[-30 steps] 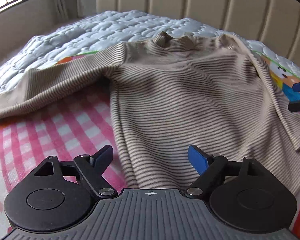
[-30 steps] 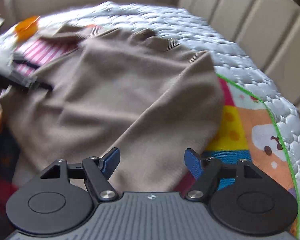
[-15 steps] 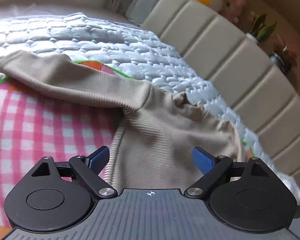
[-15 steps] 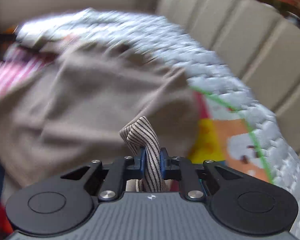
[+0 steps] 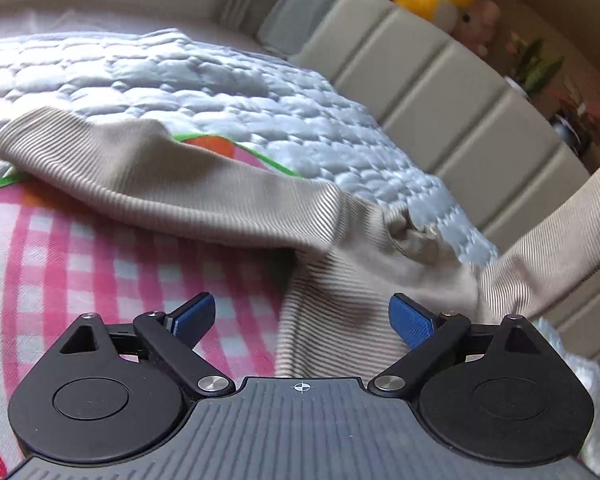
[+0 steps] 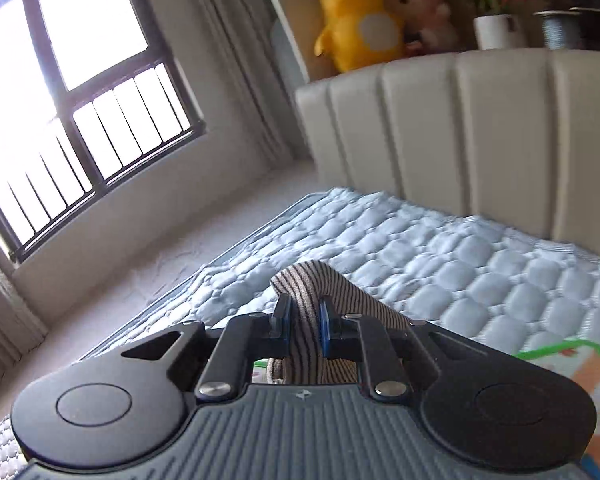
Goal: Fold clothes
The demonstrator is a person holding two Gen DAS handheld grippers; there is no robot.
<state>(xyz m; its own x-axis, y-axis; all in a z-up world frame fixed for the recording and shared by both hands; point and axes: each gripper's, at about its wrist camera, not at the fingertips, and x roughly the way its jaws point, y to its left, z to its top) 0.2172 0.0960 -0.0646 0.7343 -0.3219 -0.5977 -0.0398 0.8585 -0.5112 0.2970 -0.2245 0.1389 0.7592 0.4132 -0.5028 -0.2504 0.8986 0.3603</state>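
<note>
Over the bed (image 6: 440,248), right tongs (image 6: 304,316) pinch the striped sweater (image 6: 320,292); left tongs (image 5: 302,316) gape.

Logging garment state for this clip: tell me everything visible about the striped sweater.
The striped sweater is a beige knit with fine dark stripes, ribbed in look. Its body lies rumpled on the pink checked mat, one long sleeve stretched flat toward the quilted mattress. The right tool is shut on a bunched fold, lifting that side. The left tool is open, gripping nothing.
</note>
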